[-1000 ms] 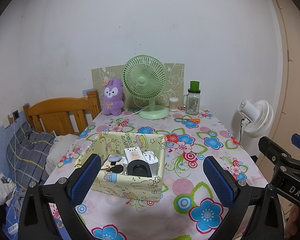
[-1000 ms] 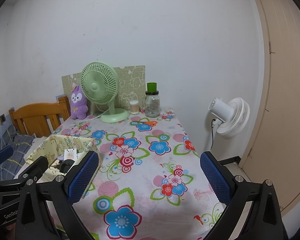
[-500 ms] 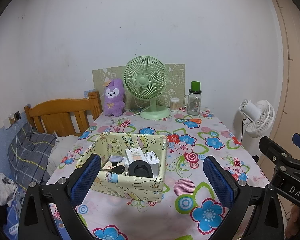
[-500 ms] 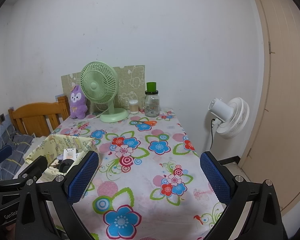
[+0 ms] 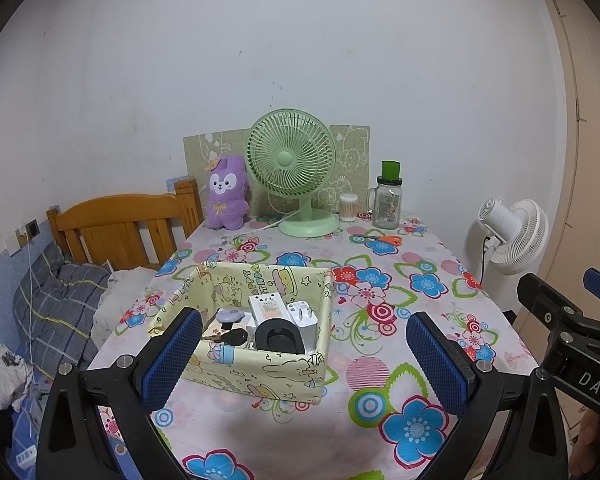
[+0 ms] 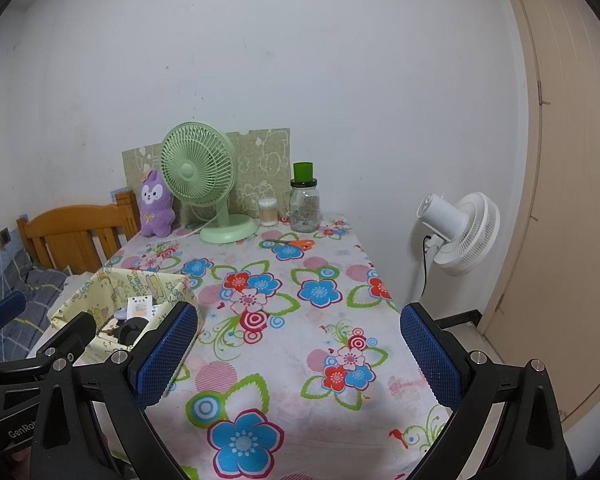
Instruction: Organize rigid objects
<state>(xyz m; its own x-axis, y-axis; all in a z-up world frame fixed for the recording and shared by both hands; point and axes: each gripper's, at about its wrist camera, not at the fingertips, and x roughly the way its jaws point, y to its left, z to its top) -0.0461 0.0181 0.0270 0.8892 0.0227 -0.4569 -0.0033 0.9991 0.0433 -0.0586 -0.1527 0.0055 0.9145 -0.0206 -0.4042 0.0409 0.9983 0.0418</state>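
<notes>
Nearest, the left gripper (image 5: 304, 354) is held wide apart, nothing between its blue pads (image 5: 174, 354), above the near end of the floral table (image 5: 404, 384). The right gripper (image 6: 298, 346) is likewise spread and empty, over bare cloth. Just beyond the left pads, the yellow cartoon-print box (image 5: 260, 368) is seen on the table's left side; inside it are packed a black round holder (image 5: 280, 338), a white charger (image 5: 304, 314), a small white carton (image 5: 266, 308), a black key fob (image 5: 234, 337) and a lilac piece (image 5: 228, 315). Farther back, orange scissors (image 5: 384, 239) are laid flat. Against the wall are lined up a purple plush (image 5: 225, 192), green fan (image 5: 292, 168), cotton-swab tub (image 5: 348, 208) and glass jar (image 5: 388, 202).
</notes>
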